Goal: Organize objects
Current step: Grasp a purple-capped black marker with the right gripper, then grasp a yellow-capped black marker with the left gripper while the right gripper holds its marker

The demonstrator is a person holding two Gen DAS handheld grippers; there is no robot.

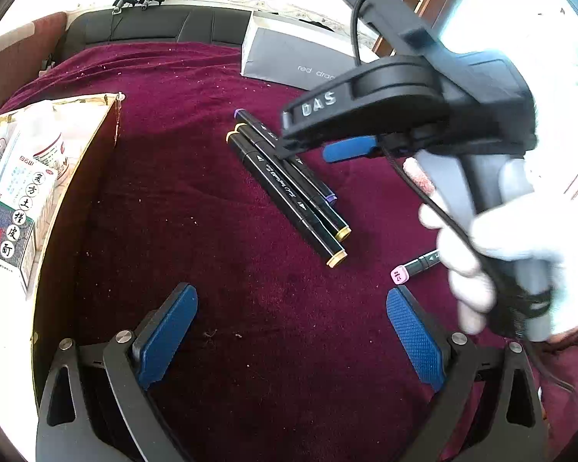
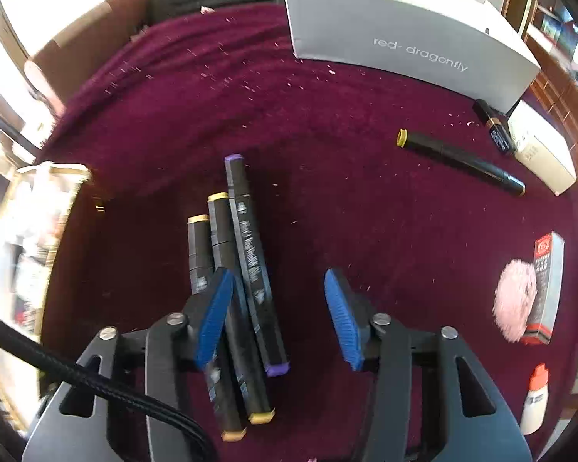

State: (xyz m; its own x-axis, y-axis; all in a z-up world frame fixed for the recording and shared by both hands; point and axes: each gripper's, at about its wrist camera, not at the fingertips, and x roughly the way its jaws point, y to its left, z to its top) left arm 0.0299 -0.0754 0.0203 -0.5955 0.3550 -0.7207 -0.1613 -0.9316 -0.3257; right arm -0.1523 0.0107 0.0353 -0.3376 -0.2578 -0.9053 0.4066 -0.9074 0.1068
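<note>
Three black markers lie side by side on the maroon cloth: a purple-capped marker, a gold-capped marker and a paler-capped marker. My right gripper, held by a white-gloved hand, hangs tilted over them. Its left pad covers the gold-capped pair, and the purple-capped one lies in the gap without being pinched. My left gripper stands wide open over bare cloth, nearer than the markers. A pink-capped marker peeks from behind the glove.
A grey "red-dragonfly" box stands at the back. A fourth black marker, a white box, a pink puff, a red-and-grey carton and a white bottle lie right. A gold-edged tray with medicine cartons sits left.
</note>
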